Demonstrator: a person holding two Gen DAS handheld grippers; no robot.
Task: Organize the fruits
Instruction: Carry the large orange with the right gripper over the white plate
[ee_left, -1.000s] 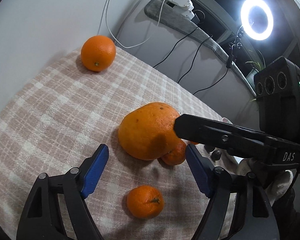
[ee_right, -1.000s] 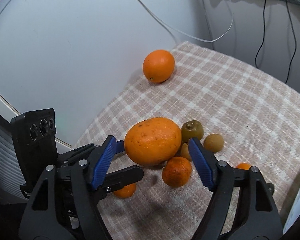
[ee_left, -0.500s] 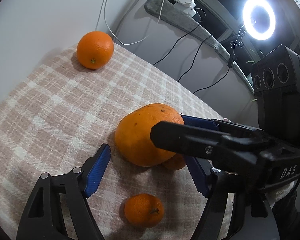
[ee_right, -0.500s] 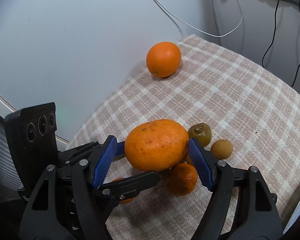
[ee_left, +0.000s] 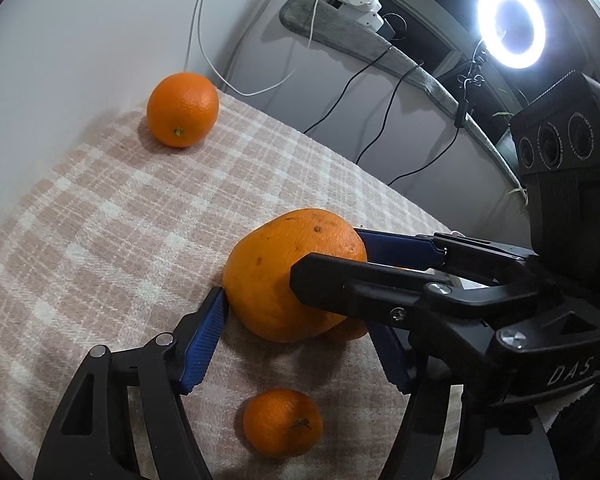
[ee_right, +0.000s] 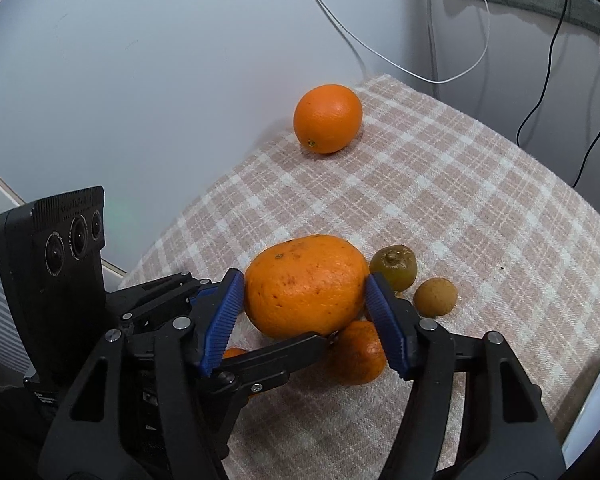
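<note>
A large rough orange (ee_right: 306, 286) sits mid-cloth; it also shows in the left wrist view (ee_left: 284, 276). My right gripper (ee_right: 304, 316) has closed its blue pads on both sides of it. My left gripper (ee_left: 296, 344) is open around the same fruit from the other side, its left pad touching the peel. A smooth orange (ee_right: 327, 118) lies at the far corner, also in the left wrist view (ee_left: 182, 109). A small mandarin (ee_left: 283, 422) lies between the left fingers. Another mandarin (ee_right: 358, 354), a greenish fruit (ee_right: 394, 267) and a brown fruit (ee_right: 435, 297) sit beside the large orange.
The fruits lie on a pink checked cloth (ee_right: 460, 200) over a table by a white wall. Cables (ee_right: 420, 60) hang behind. A ring light (ee_left: 511, 25) glows at the back right. The cloth's edge drops off behind and at the right.
My right gripper moved forward and closed its pads onto the large orange. My left gripper moved forward until its left pad touches the same orange.
</note>
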